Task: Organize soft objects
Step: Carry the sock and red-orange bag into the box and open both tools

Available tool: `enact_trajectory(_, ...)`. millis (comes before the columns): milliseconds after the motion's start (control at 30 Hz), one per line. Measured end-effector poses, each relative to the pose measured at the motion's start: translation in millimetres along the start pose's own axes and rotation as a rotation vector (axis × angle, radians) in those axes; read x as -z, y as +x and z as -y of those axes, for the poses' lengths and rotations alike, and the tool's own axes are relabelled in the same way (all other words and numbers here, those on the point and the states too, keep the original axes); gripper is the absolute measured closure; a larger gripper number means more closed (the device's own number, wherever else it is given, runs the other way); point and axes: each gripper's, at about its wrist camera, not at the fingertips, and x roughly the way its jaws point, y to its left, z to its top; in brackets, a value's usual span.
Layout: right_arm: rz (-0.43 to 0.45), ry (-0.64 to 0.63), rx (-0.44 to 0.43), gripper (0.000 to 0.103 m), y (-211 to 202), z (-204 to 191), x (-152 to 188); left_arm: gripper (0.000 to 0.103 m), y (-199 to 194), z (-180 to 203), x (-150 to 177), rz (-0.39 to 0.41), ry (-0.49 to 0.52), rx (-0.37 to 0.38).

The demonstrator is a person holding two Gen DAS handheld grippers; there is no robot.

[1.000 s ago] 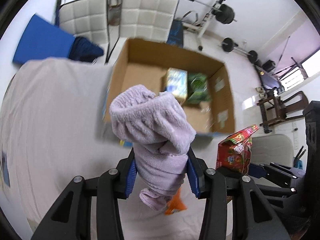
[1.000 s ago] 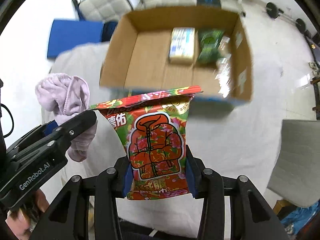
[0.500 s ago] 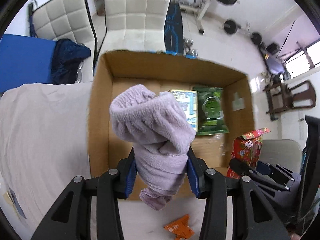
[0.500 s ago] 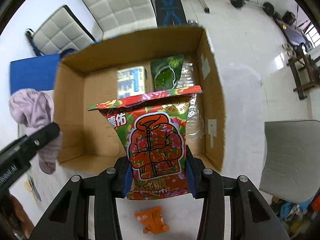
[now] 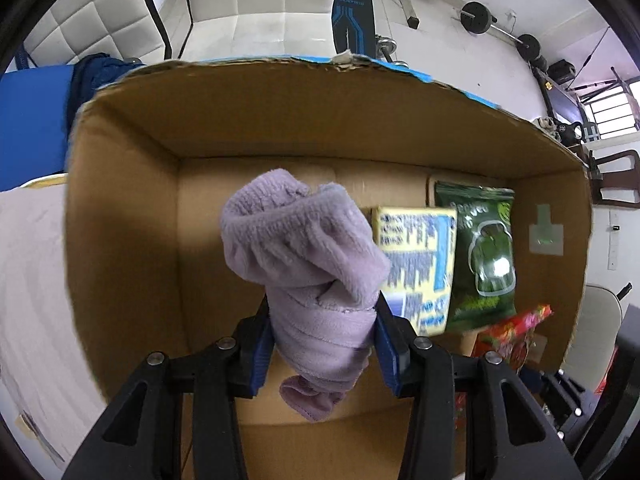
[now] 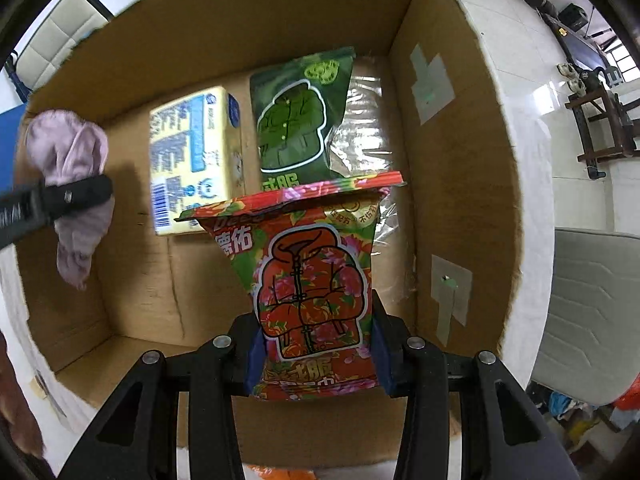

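Note:
My left gripper point(image 5: 322, 344) is shut on a fluffy lilac cloth point(image 5: 304, 256) and holds it over the left part of an open cardboard box point(image 5: 120, 208). My right gripper point(image 6: 316, 356) is shut on a red flowered packet point(image 6: 312, 280) with a jacket drawing, held over the box's point(image 6: 460, 208) right part. The cloth point(image 6: 68, 160) and the left gripper show at the left of the right wrist view. The red packet's top point(image 5: 516, 328) shows low right in the left wrist view.
In the box lie a yellow-and-blue pack point(image 6: 192, 160), a green packet point(image 6: 300, 116) and a clear plastic bag point(image 6: 364, 128). White padded chairs point(image 5: 256, 8) and gym weights point(image 5: 480, 20) stand behind the box. A grey chair point(image 6: 596, 312) is at the right.
Both grippers have moved forward, from in front of the box to over its inside, each still holding its item. The box now fills both views.

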Motion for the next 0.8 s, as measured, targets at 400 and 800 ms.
enact_trajectory(400, -0.056, -0.003, -0.012, 0.055, 20, 1, -1, 0.048, -5, -4, -9, -0.003, -0.036, -0.001)
enact_trajectory(800, -0.010, -0.042, -0.005, 0.028, 0, -1, 2, 0.008, -50, -4, 21, 0.104, -0.013, -0.064)
